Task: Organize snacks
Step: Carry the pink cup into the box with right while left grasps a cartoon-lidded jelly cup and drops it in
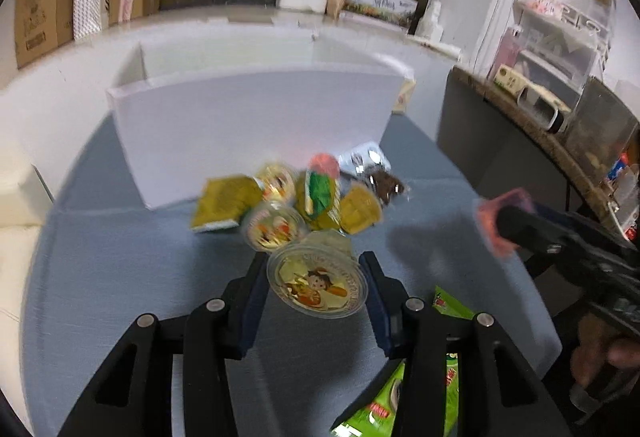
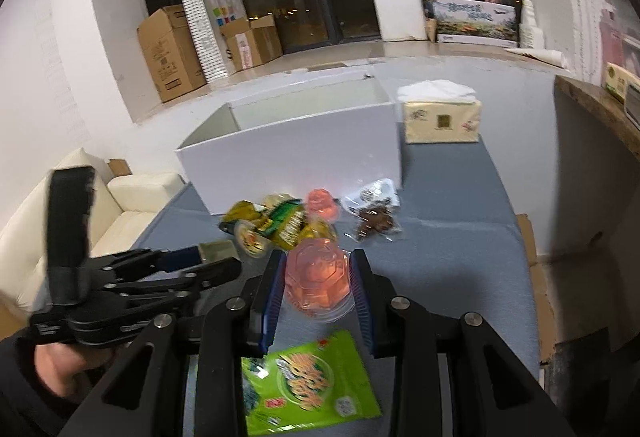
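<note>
My left gripper (image 1: 316, 267) is shut on a yellow jelly cup (image 1: 318, 283) with a cartoon lid, held above the blue table. My right gripper (image 2: 318, 265) is shut on a pink jelly cup (image 2: 318, 281); it also shows at the right of the left wrist view (image 1: 502, 221). A pile of snacks (image 1: 288, 205) lies in front of the open white box (image 1: 256, 125), with yellow cups, a green packet, a pink cup (image 2: 322, 207) and a brown snack bag (image 2: 374, 223). A green packet (image 2: 310, 381) lies under my right gripper.
A tissue box (image 2: 440, 121) stands right of the white box (image 2: 296, 153). A cream sofa (image 2: 120, 197) is left of the table (image 2: 460, 257). A dark counter (image 1: 520, 141) with clutter rises at the right. Cardboard boxes (image 2: 172, 49) stand by the far window.
</note>
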A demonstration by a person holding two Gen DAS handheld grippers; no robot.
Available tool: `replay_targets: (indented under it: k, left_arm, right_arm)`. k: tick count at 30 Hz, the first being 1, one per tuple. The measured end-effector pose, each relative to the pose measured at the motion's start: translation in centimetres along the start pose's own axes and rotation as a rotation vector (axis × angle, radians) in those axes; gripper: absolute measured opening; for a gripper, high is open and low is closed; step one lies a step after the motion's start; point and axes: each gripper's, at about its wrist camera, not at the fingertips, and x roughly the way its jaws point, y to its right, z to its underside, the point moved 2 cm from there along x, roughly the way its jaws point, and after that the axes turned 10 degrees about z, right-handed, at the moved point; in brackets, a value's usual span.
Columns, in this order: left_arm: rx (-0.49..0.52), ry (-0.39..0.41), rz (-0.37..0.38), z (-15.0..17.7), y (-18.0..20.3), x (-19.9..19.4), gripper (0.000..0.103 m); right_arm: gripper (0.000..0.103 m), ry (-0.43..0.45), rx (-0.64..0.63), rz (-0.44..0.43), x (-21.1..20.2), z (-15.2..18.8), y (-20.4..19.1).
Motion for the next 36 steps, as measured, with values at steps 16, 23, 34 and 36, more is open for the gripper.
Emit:
replay_targets:
  k: [16,23,34,36]
  left_arm:
    - [0.033,0.169,-0.075,-12.1,-5.5,-4.8,0.05]
    - [0.023,0.13,-0.1,-16.1,-8.6,-0.4,0.05]
    - [0.003,0.061,-0.172,-14.5,-10.3,2.9,0.1]
    - [0.029,0.079,-0.187,-14.5,-9.7,2.4,0.103]
  right_arm:
    - [0.035,0.085,-0.068,-0.032,4.2,-12.1,-4.5]
    - [0.035,0.043,-0.076,0.056,9.5,-16.7,-3.5]
    - [0.087,-0.02,0.048,0.103,12.8,-15.9,0.1]
    - [0.088,-0.018,0.066,0.11,12.4,-15.7,0.5]
